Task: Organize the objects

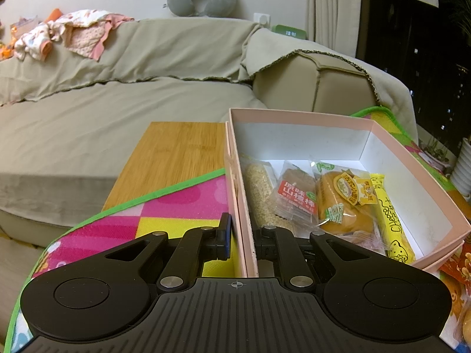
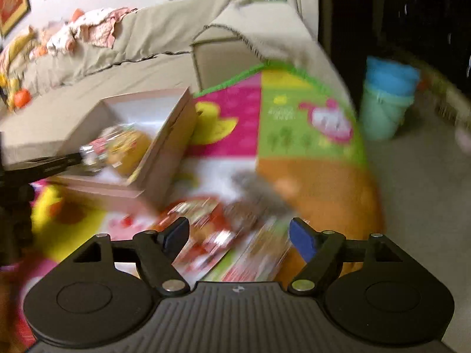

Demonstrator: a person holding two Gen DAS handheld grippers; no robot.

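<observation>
A pink box (image 1: 418, 164) with a white inside sits on a colourful play mat (image 1: 176, 206). It holds a sesame bar (image 1: 260, 194), a red hawthorn pack (image 1: 295, 198), a wrapped bun (image 1: 343, 203) and a yellow cheese stick (image 1: 388, 214). My left gripper (image 1: 242, 239) is shut on the box's left wall, one finger outside and one inside. My right gripper (image 2: 238, 239) is open and empty above blurred snack packets (image 2: 212, 235) on the mat. The box (image 2: 173, 123) shows at the left in the right wrist view.
A wooden board (image 1: 176, 153) lies left of the box against a beige sofa (image 1: 117, 103). Clothes (image 1: 67, 32) lie on the sofa back. A blue-green bin (image 2: 385, 100) stands on the floor at the right. More snack packs (image 1: 459, 267) lie right of the box.
</observation>
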